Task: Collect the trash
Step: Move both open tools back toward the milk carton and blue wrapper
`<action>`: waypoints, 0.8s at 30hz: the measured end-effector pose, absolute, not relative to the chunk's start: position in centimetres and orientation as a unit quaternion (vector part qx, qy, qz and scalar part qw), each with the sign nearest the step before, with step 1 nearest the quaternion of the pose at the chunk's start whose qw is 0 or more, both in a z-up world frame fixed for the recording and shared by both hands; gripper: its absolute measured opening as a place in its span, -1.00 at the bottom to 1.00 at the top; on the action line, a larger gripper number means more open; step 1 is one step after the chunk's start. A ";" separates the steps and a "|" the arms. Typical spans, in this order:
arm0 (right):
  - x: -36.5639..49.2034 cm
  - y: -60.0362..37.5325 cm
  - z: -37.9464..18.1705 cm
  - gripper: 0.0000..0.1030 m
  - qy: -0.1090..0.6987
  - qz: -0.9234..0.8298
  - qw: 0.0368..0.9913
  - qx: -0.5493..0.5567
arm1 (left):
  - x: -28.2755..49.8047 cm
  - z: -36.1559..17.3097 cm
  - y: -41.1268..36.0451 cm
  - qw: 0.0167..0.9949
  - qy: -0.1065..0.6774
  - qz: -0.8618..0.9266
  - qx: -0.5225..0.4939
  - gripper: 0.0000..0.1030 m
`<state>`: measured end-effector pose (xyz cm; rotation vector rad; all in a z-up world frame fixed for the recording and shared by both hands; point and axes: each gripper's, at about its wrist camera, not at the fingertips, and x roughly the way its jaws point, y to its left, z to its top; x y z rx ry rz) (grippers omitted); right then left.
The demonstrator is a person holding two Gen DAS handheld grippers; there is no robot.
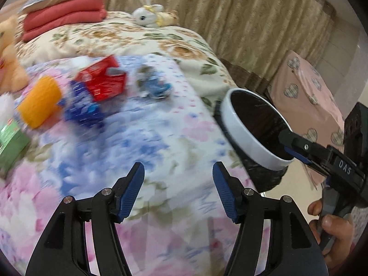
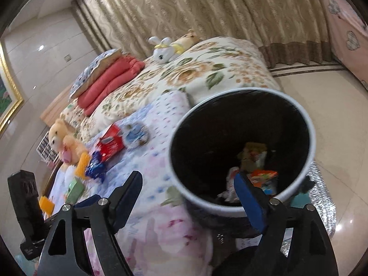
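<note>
Loose trash lies on the flowered blanket: a red box [image 1: 101,80] [image 2: 110,143], a blue wrapper [image 1: 82,108] [image 2: 95,166], an orange piece [image 1: 40,102], a green box [image 1: 11,142] [image 2: 73,189] and a crumpled blue-white wrapper [image 1: 154,85] [image 2: 135,134]. My left gripper [image 1: 179,165] hovers open over bare blanket, well short of them. A white bin [image 1: 237,126] [image 2: 230,209] with a black liner leans at the bed's edge, with several wrappers [image 2: 257,168] inside. My right gripper [image 2: 188,177] [image 1: 286,142] is open astride the bin's near rim, one finger over the opening, with neither pad pressing on it.
A plush bear [image 2: 62,138] and a white rabbit toy [image 1: 147,16] sit on the bed, with folded red bedding [image 1: 62,16] under a pillow. Curtains hang behind. A pink heart-patterned cover [image 1: 308,96] stands right of the bin. Tiled floor and a silver mat [image 2: 322,197] lie beyond.
</note>
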<state>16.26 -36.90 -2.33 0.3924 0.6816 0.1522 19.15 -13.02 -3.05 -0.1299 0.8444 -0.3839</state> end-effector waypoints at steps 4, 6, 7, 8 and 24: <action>16.4 -34.6 -2.6 0.63 0.339 0.093 0.918 0.181 | 18.3 -3.4 -10.5 0.895 0.406 -0.166 -0.076 0.22; 16.4 -33.4 -2.5 0.68 0.336 0.101 0.920 0.173 | 18.0 -3.5 -9.5 0.897 0.407 -0.158 -0.078 0.22; 16.5 -33.0 -2.5 0.70 0.336 0.106 0.920 0.174 | 17.9 -3.6 -8.9 0.897 0.406 -0.154 -0.080 0.22; 16.5 -32.4 -2.4 0.70 0.337 0.110 0.919 0.174 | 17.8 -3.6 -8.4 0.898 0.405 -0.150 -0.082 0.22; 18.3 -22.9 -3.5 0.72 0.363 0.187 0.904 0.126 | 16.2 -4.9 0.8 0.908 0.397 -0.064 -0.116 0.35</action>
